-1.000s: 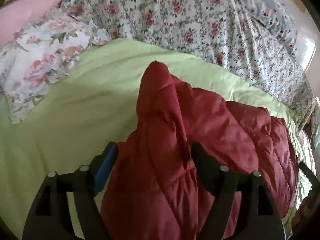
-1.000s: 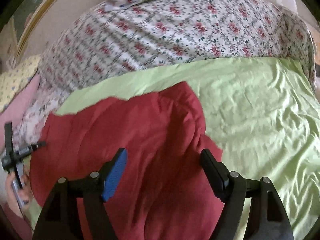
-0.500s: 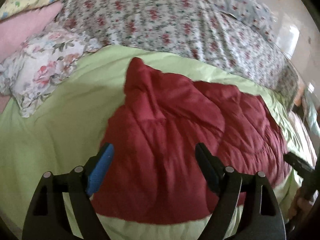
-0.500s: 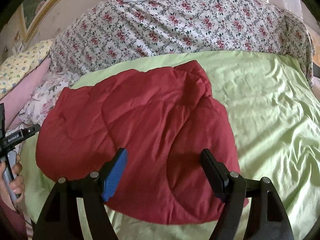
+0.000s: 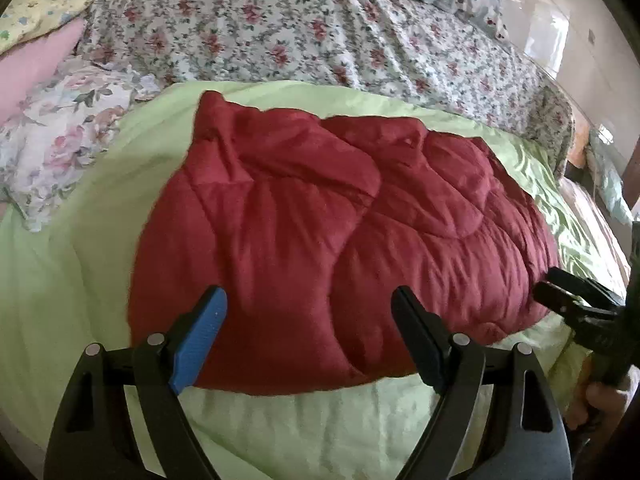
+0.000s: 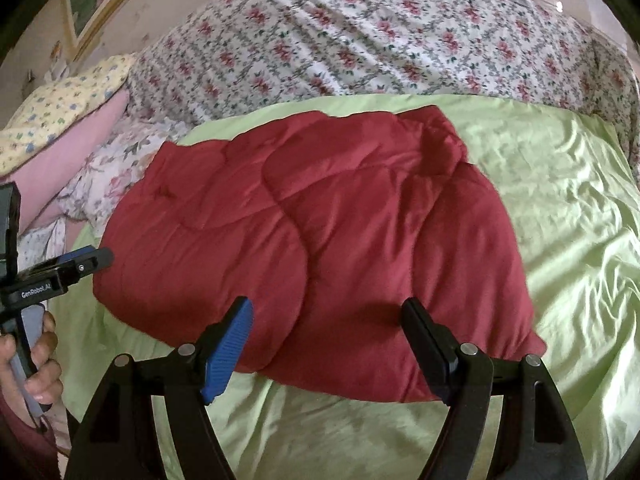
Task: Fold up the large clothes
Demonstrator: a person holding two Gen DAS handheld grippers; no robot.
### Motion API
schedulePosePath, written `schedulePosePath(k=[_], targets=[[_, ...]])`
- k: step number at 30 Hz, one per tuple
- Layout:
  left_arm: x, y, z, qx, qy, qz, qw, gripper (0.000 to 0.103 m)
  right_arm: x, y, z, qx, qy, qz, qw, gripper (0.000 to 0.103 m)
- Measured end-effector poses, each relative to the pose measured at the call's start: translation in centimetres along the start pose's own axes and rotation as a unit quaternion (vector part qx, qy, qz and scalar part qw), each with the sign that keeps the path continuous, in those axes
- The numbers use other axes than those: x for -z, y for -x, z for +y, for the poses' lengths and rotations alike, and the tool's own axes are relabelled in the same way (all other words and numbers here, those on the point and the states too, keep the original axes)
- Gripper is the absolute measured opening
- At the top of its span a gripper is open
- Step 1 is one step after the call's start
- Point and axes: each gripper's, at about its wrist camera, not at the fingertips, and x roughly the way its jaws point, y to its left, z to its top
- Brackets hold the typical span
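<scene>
Both claws gape above folded red jacket

Green bedsheet, floral quilt behind, floral pillow, pink pillow, yellow pillow

Left gripper angled down, jaws wide apart, nothing between the pads. Right gripper same pose, angled down, jaws spread, nothing gripped. Each shows at the edge of the other's view, a bare hand wrapped around the left one's handle.
</scene>
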Motion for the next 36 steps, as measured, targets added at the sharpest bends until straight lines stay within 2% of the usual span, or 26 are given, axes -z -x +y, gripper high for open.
schedulePosePath(k=[10, 15, 19, 28, 31, 33, 36], targets=[[0.7, -0.9, -2.3, -0.008, -0.018, 0.017, 0.9997, 0.085, -0.2, -1.1, 2.9, 0.008, 0.055, -0.011, 0.998, 0.084], [0.6, -1.3, -2.6, -0.014, -0.026, 0.022, 0.9993, 0.085, -0.9, -2.4, 3.0, 0.02, 0.066, 0.004, 0.998, 0.084], [0.7, -1.6, -2.4, -0.016, -0.024, 0.028, 0.9992, 0.086, -1.7, -4.0, 2.4, 0.024, 0.061, 0.019, 0.998, 0.09], [0.1, -2.2, -2.5, -0.031, -0.03, 0.031, 0.9986, 0.086, -2.7, -6.5, -1.7, 0.035, -0.011, 0.013, 0.999, 0.088], [-0.4, -3.6, -2.5, -0.035, -0.031, 0.038, 0.9982, 0.093, -2.3, -6.4, -1.6, 0.039, -0.006, 0.008, 0.999, 0.088], [-0.7, -5.0, -2.4, -0.024, -0.022, 0.05, 0.9982, 0.103, -2.2, -6.4, -1.6, 0.038, -0.005, 0.007, 0.999, 0.088], [-1.0, -7.3, -2.3, -0.036, -0.016, 0.063, 0.9972, 0.103, -2.2, -6.4, -1.9, 0.032, -0.006, 0.005, 0.999, 0.088]])
